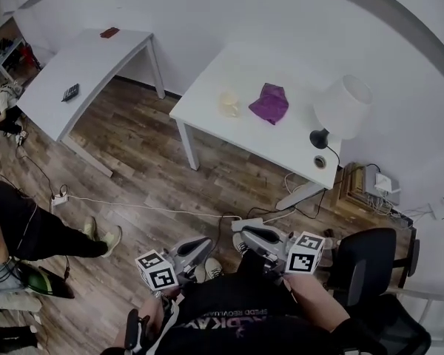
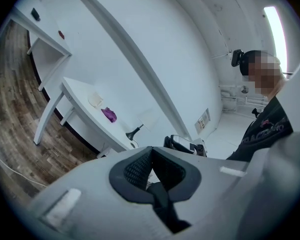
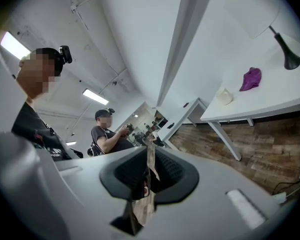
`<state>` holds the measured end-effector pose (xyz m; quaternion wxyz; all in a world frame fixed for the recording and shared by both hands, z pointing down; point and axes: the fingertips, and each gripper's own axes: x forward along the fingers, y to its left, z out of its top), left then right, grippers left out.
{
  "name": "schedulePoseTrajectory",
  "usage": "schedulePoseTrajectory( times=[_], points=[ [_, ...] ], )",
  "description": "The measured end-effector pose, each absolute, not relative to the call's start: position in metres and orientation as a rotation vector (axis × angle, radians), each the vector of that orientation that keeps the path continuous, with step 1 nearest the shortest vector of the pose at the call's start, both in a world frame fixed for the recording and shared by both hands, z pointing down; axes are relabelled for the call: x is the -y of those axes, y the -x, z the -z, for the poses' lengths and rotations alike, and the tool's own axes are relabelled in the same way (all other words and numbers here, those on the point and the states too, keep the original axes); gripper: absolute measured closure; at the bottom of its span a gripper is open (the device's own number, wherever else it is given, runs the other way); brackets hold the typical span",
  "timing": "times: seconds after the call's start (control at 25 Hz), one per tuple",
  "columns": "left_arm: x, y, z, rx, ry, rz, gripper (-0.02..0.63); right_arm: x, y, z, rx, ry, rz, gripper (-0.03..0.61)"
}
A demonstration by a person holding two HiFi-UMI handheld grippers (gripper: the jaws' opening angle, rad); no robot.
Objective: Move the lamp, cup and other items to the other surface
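On the near white table (image 1: 207,98) stand a pale cup (image 1: 228,103), a purple cloth (image 1: 269,103) and a lamp (image 1: 342,109) with a white shade and black base. The right gripper view shows the same lamp (image 3: 289,58), cloth (image 3: 251,79) and cup (image 3: 224,96); the left gripper view shows the cup (image 2: 95,100), cloth (image 2: 109,115) and lamp (image 2: 140,128). My left gripper (image 1: 198,248) (image 2: 151,153) is held low by my body, far from the table, its jaws together and empty. My right gripper (image 1: 257,236) (image 3: 151,156) hangs beside it, a narrow slit between its pads, nothing in it.
A second white table (image 1: 89,65) at the far left carries a dark flat item (image 1: 70,92) and a reddish one (image 1: 109,32). A person (image 1: 29,231) stands at the left. A black office chair (image 1: 370,261) is at my right. Cables and a power strip (image 1: 251,222) lie on the wood floor.
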<state>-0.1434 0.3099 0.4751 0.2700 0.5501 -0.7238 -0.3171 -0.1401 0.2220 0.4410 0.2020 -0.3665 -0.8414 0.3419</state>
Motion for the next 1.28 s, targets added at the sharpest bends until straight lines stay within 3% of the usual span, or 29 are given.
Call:
schedulePoseTrajectory(
  times=[0.48,1.28],
  points=[
    [-0.338,0.189,-0.466,2.270,-1.203,0.981,0.618,-0.232,0.229,-0.439,2.215,1.246,-0.805,0.512],
    [-0.353,0.223,-0.467,2.454,-0.869,0.998,0.618,-0.091,0.445,-0.520,2.502,0.632,-0.394,0.477]
  ],
)
